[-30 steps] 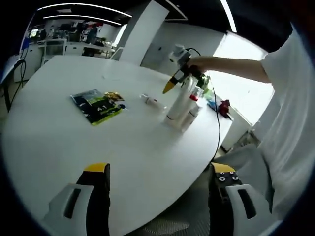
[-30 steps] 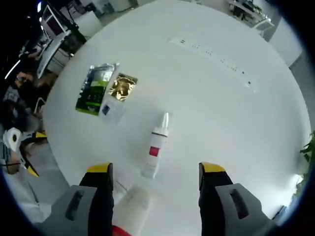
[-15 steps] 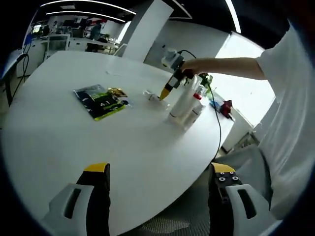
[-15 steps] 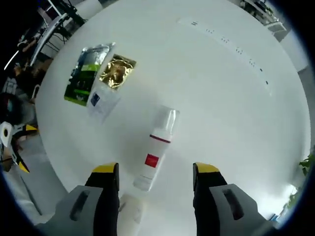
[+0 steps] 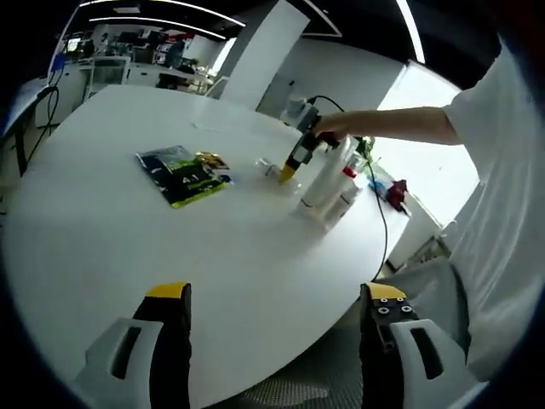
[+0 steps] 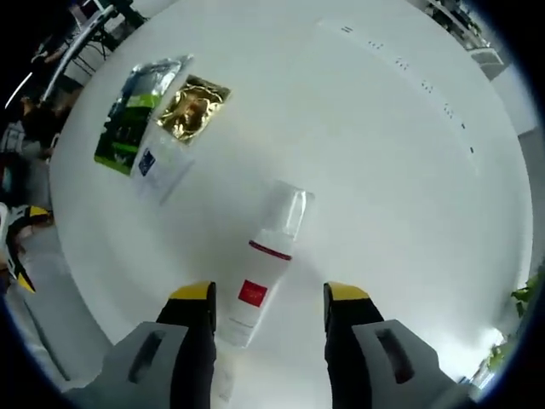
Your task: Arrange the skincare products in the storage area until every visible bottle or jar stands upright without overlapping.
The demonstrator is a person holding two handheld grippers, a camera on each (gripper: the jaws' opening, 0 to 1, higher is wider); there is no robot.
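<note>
A white bottle (image 6: 262,271) with a red label and a clear cap lies on its side on the round white table (image 6: 392,187). My right gripper (image 6: 268,300) is open just above it, one jaw on each side of its lower end. In the left gripper view, a person's hand holds that right gripper (image 5: 289,173) tilted down at the lying bottle (image 5: 265,164). Just right of it stand a tall white bottle (image 5: 323,175) and a shorter red-capped bottle (image 5: 345,188), both upright. My left gripper (image 5: 272,336) hangs open over the table's near edge, holding nothing.
A green sachet (image 6: 128,111), a gold sachet (image 6: 189,100) and a white one (image 6: 158,162) lie flat to the left of the lying bottle; the sachets (image 5: 181,171) also sit mid-table. A person in white (image 5: 485,213) stands at the right. A cable (image 5: 378,223) hangs off the table's far edge.
My right gripper has come down and forward over the lying bottle, whose base now sits between the jaws. The left gripper has barely moved.
</note>
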